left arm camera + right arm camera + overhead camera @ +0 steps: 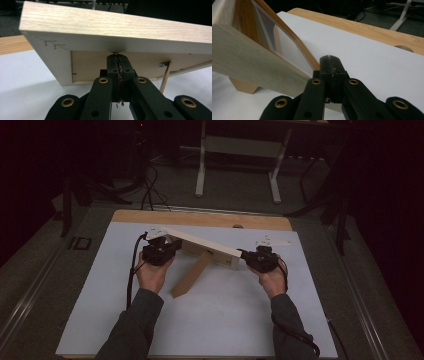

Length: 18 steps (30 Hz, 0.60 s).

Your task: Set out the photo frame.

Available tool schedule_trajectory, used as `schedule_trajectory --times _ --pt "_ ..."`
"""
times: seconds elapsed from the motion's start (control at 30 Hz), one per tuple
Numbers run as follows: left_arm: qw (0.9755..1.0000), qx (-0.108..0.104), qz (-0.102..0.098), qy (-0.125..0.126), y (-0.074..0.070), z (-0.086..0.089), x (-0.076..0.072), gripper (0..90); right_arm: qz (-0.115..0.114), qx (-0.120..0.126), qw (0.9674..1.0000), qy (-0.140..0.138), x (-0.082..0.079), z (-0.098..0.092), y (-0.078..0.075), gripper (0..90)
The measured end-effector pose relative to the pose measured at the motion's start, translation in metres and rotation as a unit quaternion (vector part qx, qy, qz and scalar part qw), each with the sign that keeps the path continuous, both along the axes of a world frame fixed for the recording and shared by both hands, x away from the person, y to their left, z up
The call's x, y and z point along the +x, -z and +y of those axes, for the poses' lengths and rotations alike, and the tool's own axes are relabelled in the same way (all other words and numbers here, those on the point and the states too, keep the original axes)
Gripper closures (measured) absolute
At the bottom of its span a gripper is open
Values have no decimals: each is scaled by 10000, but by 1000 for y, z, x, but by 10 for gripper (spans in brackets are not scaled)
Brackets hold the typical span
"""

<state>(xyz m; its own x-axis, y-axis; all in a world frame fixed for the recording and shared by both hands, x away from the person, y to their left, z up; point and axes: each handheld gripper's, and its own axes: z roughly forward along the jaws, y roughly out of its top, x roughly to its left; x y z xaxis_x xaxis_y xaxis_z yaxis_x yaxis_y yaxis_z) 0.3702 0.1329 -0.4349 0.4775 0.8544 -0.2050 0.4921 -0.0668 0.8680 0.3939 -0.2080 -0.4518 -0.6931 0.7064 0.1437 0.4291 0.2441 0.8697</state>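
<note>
Left tongs: the left gripper sits left of centre in the high view, its black jaws pressed together with nothing between them; in the left gripper view the closed tips butt up against the underside of the frame's edge.
Right tongs: the right gripper sits right of centre in the high view, jaws likewise pressed together and empty; in the right gripper view the closed tips stand against the frame's near corner.
Thing in hand: a pale wooden picture frame with a fold-out wooden back stand stretches between the two grippers, tilted, its stand reaching down towards the lower middle of the high view.
Position relative to tongs: the frame's left end lies at the left tips, its right end at the right tips; neither pinches it.
Surface: a white board on a light wooden table.
Doing it well: the step appears to be steadying or nudging the frame from both ends. Pushing evenly and gently should keep it from twisting; the stand should stay planted so the frame doesn't tip.
</note>
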Motion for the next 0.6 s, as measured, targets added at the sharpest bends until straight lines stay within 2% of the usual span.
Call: schedule_trajectory --times 0.6 --pt "9997 142 -45 196 -5 -15 -1 900 -16 -28 10000 -46 -3 2 -1 899"
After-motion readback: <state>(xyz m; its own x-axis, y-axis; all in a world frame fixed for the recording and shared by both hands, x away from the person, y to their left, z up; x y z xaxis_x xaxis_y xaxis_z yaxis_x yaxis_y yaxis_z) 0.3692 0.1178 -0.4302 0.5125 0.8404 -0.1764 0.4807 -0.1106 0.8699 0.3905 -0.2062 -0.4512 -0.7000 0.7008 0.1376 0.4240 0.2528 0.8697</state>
